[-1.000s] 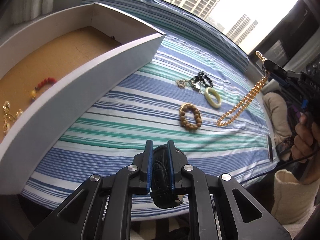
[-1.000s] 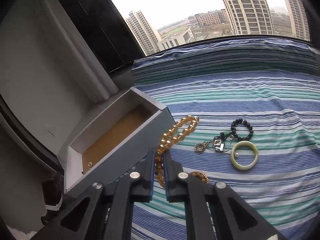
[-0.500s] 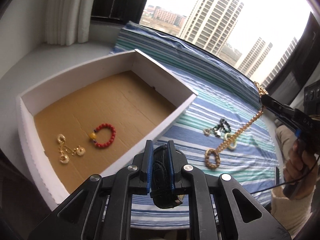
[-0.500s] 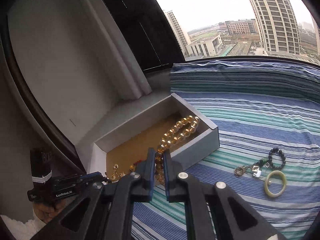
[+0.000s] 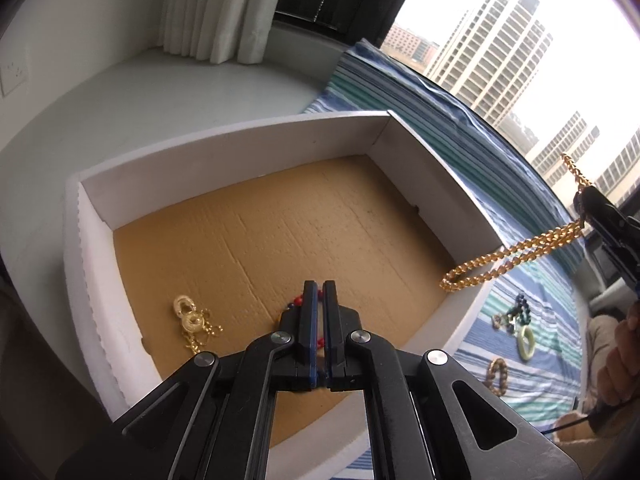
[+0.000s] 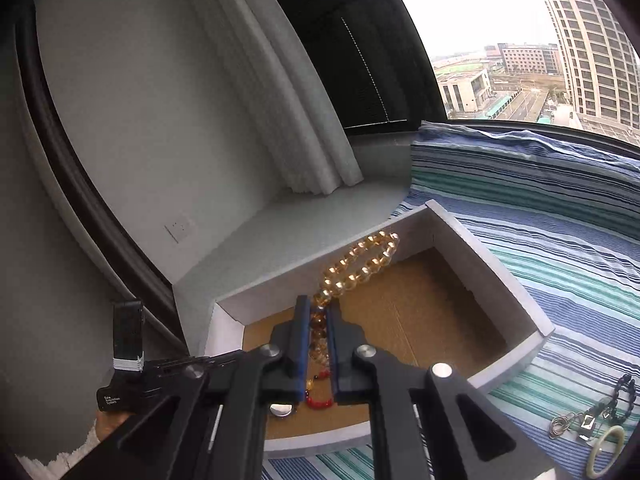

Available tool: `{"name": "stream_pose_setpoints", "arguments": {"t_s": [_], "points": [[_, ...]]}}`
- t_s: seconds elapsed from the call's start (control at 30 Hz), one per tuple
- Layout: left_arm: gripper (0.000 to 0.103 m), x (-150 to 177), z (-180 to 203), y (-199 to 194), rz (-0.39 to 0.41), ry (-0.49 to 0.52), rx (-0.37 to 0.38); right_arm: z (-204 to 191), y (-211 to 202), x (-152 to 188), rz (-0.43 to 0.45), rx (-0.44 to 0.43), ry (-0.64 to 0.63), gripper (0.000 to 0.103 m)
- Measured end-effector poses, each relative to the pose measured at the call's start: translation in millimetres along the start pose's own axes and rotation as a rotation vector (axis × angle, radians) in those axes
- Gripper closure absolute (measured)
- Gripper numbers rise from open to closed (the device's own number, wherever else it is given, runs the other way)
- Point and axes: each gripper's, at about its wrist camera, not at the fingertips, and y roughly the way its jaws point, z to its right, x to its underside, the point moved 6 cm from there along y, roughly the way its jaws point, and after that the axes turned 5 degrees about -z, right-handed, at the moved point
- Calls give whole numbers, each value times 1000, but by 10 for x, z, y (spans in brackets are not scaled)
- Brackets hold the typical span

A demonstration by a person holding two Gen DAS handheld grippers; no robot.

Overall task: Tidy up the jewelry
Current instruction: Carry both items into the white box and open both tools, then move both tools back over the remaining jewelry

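Observation:
My left gripper (image 5: 319, 286) hangs over the white box (image 5: 240, 140) with its brown cardboard floor, jaws shut and nothing between them. A red bead bracelet (image 5: 298, 302) lies on the floor below, mostly hidden by the fingers, and gold earrings (image 5: 194, 320) lie to its left. My right gripper (image 6: 319, 305) is shut on an amber bead necklace (image 6: 360, 264). In the left wrist view the necklace's loop (image 5: 500, 256) dangles over the box's right wall. No black strap shows in either view.
On the striped cloth (image 6: 560, 240) to the right lie a green bangle (image 5: 526, 342), a dark bead bracelet (image 5: 520, 312), a wooden bead bracelet (image 5: 498, 374) and silver rings (image 6: 572, 426). A white curtain (image 5: 216, 8) and grey sill stand behind the box. A person's hand (image 5: 616, 360) holds the right gripper.
Both grippers swung left from the cloth to above the box. The black strap held in the left jaws is gone and they have shut. The necklace came along in the right gripper.

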Motion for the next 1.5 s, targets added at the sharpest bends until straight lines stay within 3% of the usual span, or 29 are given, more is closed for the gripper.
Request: {"name": "stream_pose_setpoints", "arguments": {"t_s": [0.2,0.23,0.33,0.37,0.4,0.43,0.57,0.67,0.73,0.9,1.0,1.07,1.17,1.3,1.5], "points": [[102,113,-24,21,-10,25,-24,193,557,190,-136,28,20,95],[95,138,-30,40,-16,22,-31,239,666,259,-173,23,25,94],[43,202,-28,66,-21,5,-38,389,892,469,-263,54,46,89],[37,214,-7,48,-12,3,-44,441,879,511,-261,68,59,82],[37,232,24,30,-5,10,-48,496,831,546,-250,80,78,63],[35,251,62,9,-1,20,-49,547,747,570,-231,94,99,54],[24,344,312,-130,40,73,-40,573,197,623,-136,155,92,54],[13,473,574,-218,84,140,-42,499,-307,772,-55,258,24,40],[10,586,753,-226,97,185,-36,520,-649,917,-13,340,-19,29],[7,935,1205,-105,73,279,22,841,-1581,1496,61,601,-46,28],[6,1190,1466,38,38,320,52,1097,-2076,1929,89,759,3,28],[6,1376,1632,137,9,351,71,1222,-2301,2256,89,816,53,28],[6,1665,1900,249,-18,424,85,1355,-2419,2729,57,820,155,28],[6,1957,2184,329,-45,516,79,1377,-2257,3211,12,749,258,28],[6,2182,2326,349,-61,568,93,1170,-1917,3368,-21,620,262,28]]}}
